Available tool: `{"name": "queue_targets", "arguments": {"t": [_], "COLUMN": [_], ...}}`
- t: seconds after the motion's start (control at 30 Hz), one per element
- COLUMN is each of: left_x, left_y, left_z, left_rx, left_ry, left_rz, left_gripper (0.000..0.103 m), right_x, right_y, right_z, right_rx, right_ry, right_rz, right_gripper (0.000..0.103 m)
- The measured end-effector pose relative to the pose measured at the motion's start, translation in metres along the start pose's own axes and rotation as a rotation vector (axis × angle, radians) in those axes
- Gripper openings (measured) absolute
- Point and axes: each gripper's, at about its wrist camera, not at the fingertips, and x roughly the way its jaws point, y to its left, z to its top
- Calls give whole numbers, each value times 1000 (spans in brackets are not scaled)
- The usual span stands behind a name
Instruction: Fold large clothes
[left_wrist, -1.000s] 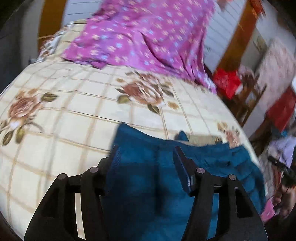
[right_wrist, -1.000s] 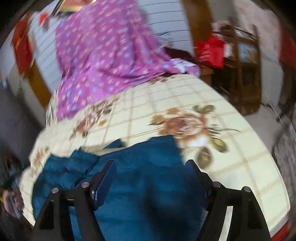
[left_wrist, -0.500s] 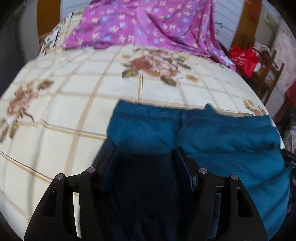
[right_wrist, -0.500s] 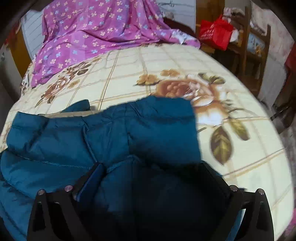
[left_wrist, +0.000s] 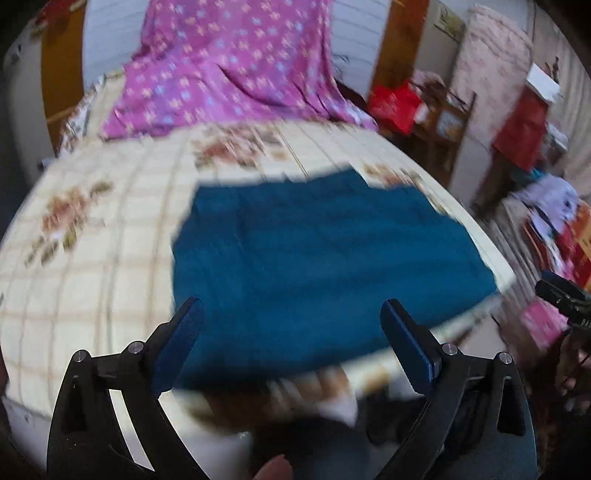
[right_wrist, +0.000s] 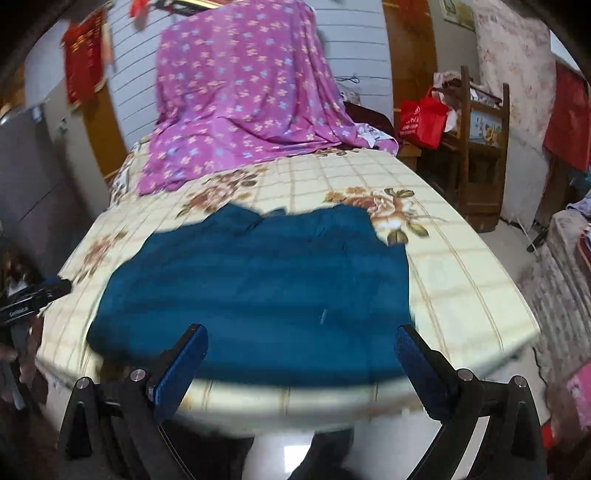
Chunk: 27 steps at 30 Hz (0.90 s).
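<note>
Teal jacket (right_wrist: 255, 291) lay folded flat on bed (right_wrist: 461, 266) w/ floral check sheet, near front edge. L claw (left_wrist: 291, 325) spread wide, jaws just opened, nothing between pads. R claw (right_wrist: 301, 350) also spread wide, empty, jaws just opened. Purple floral cloth (right_wrist: 240, 103) draped at bed's far end.

No text is legible; white print on the red bag (right_wrist: 421, 120) seems blurred.

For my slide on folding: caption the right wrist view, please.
Open right hand-held gripper above the bed's edge, blue jacket lying folded on the floral sheet.
</note>
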Motion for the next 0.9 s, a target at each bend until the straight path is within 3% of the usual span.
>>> {"name": "queue_targets", "arguments": {"t": [0.17,0.3,0.47,0.67,0.77,0.9], "left_x": [-37,-49,-52,-50,-52,-54], "left_y": [-28,-48,-68,-68,-70,-74], "left_z": [-58,-77,-79,-74,-72,-72], "left_rx": [28,87,142,70,44,24], "left_ry": [-30,-62,-117,-89,-94,-72], "left_rz": [13,62,77,-17,-12,50], "left_gripper": [96,96,96,96,96,96], "right_x": [-46,-55,-58,-69,-74,-80], "right_y": [20,30,25,22,25,33], "right_z": [-66,-93,-96,-94,-94,-94], "right_rx": [17,-4,10,-4,-25,-56], "right_ry": [-11,-6,-15,-33,-45,-55], "right_rz": [23,-29,-39,-66,-79,-83], "right_gripper": [100,100,100,100,100,100]}}
